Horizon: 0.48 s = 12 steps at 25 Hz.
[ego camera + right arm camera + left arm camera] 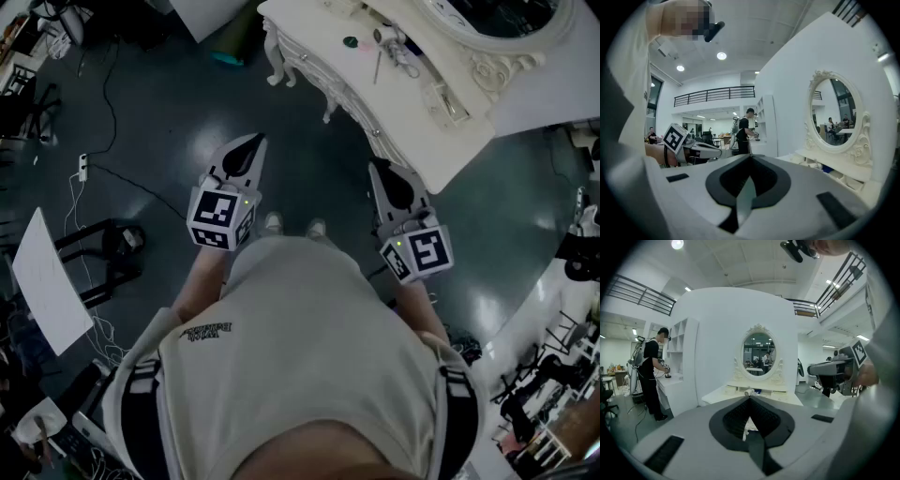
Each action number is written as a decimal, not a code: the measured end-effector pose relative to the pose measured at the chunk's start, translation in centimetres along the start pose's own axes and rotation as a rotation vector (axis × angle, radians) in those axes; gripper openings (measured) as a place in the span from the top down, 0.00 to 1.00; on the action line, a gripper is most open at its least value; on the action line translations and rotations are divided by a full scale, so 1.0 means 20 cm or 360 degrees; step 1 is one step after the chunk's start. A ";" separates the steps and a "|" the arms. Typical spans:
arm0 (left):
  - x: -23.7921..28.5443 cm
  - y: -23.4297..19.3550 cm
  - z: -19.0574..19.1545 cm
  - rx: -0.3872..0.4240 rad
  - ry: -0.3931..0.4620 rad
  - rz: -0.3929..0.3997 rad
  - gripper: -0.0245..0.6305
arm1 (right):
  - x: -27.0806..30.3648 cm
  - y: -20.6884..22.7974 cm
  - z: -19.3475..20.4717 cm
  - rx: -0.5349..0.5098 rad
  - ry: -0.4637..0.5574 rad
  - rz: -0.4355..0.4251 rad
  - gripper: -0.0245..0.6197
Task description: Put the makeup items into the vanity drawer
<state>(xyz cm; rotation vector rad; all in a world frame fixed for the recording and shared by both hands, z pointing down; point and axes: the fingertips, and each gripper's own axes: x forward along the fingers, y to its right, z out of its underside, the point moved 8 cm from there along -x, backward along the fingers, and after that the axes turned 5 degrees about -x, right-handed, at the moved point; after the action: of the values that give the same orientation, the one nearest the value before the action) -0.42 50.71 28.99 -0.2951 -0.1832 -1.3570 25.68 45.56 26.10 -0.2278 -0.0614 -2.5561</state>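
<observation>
The white vanity (427,141) stands ahead and to the right, its oval mirror (497,23) at the back. Small makeup items lie on its top: a round green one (351,41), a thin stick (378,66) and a few pale pieces (403,52). My left gripper (255,141) and right gripper (375,167) hang over the dark floor, short of the vanity, both shut and empty. In the left gripper view the jaws (750,398) meet in front of the vanity (754,392) and mirror (758,352). In the right gripper view the shut jaws (751,156) point left of the mirror (834,112).
Cables (103,141) run over the floor at the left, beside a black stand (108,246) and a white board (47,281). A person (651,373) stands at a white shelf unit (679,357) to the vanity's left. Clutter (553,412) lines the right edge.
</observation>
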 end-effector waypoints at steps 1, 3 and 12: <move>0.00 0.01 0.00 0.0003 0.0002 0.0000 0.94 | 0.00 0.00 0.00 -0.0002 0.0001 -0.0002 0.96; 0.00 0.01 0.00 0.0005 0.0002 -0.0001 0.94 | -0.01 0.01 0.00 -0.0007 0.0003 -0.0006 0.96; 0.06 0.08 0.01 0.0007 -0.0023 -0.0009 0.94 | -0.03 0.09 0.03 0.0027 0.0019 -0.0021 0.96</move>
<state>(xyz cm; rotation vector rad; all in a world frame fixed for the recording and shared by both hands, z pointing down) 1.34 49.93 29.34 -0.3012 -0.1988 -1.3600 27.21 44.35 26.55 -0.2064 -0.0803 -2.5687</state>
